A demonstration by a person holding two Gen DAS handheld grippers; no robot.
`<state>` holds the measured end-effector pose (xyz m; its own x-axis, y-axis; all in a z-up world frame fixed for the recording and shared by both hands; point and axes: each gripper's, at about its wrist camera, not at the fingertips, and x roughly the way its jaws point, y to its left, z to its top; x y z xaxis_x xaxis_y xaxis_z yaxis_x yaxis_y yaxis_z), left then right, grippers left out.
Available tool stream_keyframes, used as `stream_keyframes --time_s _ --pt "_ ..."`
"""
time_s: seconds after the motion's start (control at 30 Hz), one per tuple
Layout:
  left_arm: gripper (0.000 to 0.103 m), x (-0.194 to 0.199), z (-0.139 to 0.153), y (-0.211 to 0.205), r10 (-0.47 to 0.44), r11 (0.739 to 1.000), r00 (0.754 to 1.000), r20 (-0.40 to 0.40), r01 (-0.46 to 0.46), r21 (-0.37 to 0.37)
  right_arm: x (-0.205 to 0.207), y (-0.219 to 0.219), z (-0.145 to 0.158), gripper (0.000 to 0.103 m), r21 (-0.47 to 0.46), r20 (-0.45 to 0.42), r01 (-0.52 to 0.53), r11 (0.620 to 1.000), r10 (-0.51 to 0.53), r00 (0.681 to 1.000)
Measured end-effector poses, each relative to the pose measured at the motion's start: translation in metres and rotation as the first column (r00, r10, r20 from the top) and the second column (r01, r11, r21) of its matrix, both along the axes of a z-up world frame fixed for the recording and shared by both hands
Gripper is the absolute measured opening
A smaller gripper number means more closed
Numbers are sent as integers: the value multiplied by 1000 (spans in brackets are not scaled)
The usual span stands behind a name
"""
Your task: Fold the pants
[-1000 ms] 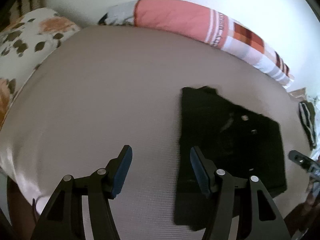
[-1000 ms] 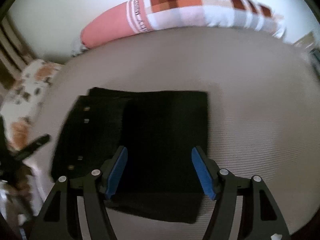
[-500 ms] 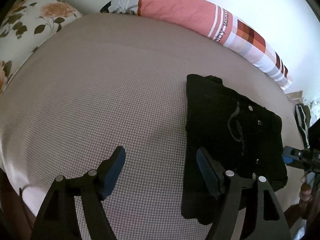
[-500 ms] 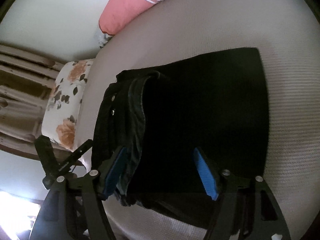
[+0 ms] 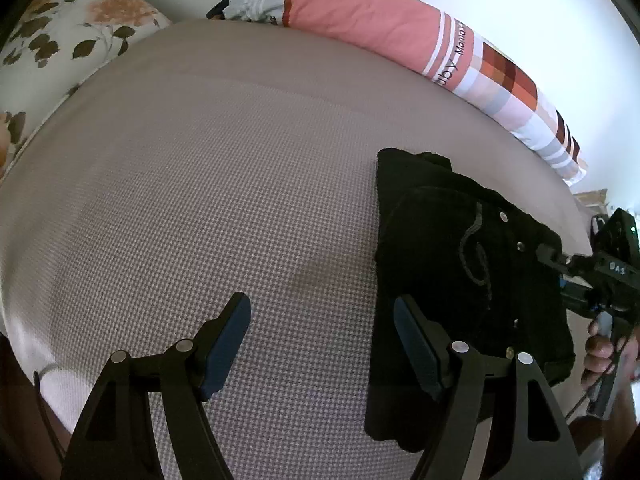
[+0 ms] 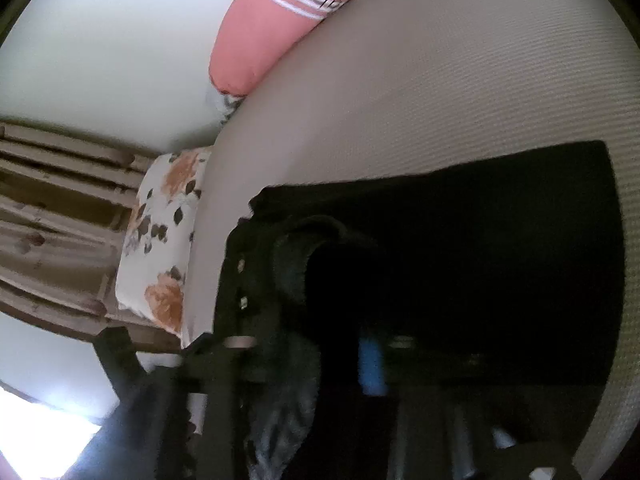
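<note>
L wrist view: my left gripper (image 5: 322,340) is spread wide, holding nothing, over the bed (image 5: 200,200). The pants (image 5: 460,280), black, partly folded, lie to its right, long axis running away from me; right gripper (image 5: 560,276) sits at their far-right edge, so it's nearer. Striped bolster (image 5: 400,36) well beyond.

R wrist view: blurred, dark; I can't tell the right gripper's state. Pants fill the frame; floral pillow (image 6: 160,240) left. No obstruction seen.

The folded black denim pants (image 5: 452,264) look matt and coarse, with small shiny metal rivets (image 5: 519,245) — lying on a taupe waffle-weave cloth bedcover (image 5: 208,208). Matt black plastic left gripper (image 5: 322,338) carries smooth blue pads (image 5: 230,332).
</note>
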<state>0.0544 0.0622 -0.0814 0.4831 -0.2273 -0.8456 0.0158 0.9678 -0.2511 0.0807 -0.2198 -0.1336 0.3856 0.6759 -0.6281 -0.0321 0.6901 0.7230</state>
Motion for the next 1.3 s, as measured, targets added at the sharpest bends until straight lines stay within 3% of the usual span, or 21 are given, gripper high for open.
stream_keyframes --time_s 0.23,0.43,0.57,0.63,0.77,0.93,1.3 --pt "74 6 7 -15 -39 999 999 23 39 -2 -22 3 54 12 -54 104 22 998 -17 994" --pt "74 13 20 -46 -106 994 992 65 106 -6 -31 -26 88 12 -92 166 123 988 -107 980" --pt "74 18 27 -71 -158 987 983 98 157 18 -31 -61 64 11 -111 81 230 967 -222 972" --pt "74 20 27 -80 -178 984 978 108 175 37 -30 -71 45 11 -180 61 261 948 -254 965" --pt "74 27 8 -95 -207 977 976 62 202 73 -24 -82 16 15 -196 35 290 937 -289 957" --pt "75 28 -20 -103 -227 971 974 -15 228 77 -28 -71 23 28 -262 46 269 927 -267 963" --pt "76 7 -19 -109 -251 965 968 -8 251 79 -80 -54 42 28 -376 68 211 902 -200 977"
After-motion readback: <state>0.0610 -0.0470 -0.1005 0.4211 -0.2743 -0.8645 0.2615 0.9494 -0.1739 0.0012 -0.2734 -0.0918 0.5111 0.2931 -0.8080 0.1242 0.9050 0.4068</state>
